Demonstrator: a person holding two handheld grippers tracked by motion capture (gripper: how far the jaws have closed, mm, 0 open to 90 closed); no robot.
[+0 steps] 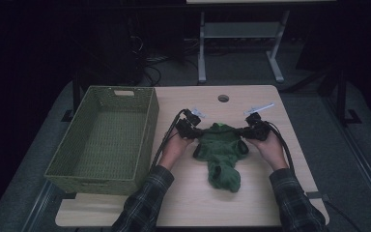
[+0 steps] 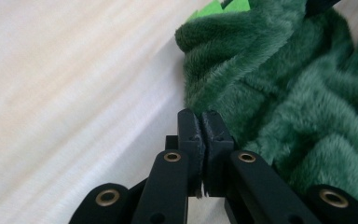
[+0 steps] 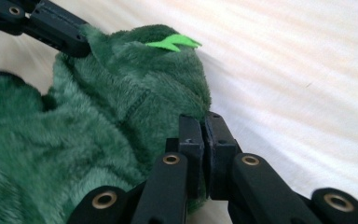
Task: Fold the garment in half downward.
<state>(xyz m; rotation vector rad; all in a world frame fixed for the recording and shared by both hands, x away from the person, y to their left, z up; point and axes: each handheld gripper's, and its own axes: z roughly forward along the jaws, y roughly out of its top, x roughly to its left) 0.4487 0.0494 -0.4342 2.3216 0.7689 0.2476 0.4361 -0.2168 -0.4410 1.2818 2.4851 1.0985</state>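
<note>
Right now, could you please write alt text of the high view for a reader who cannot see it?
A person holds a claw in each hand, the left claw and right claw shut at the two upper corners of a fuzzy green garment lying on a wooden table. An empty green woven basket stands at the left.

A green woven basket (image 1: 104, 137) sits at the left of the high view on a pale wooden table (image 1: 251, 193), its far wall cut with a handle slot. A round grommet hole (image 1: 223, 98) lies near the table's far edge, centre frame. Beyond, at the top, white desk legs (image 1: 239, 43) stand on grey carpet, with dark cables (image 1: 149, 67) to their left
</note>
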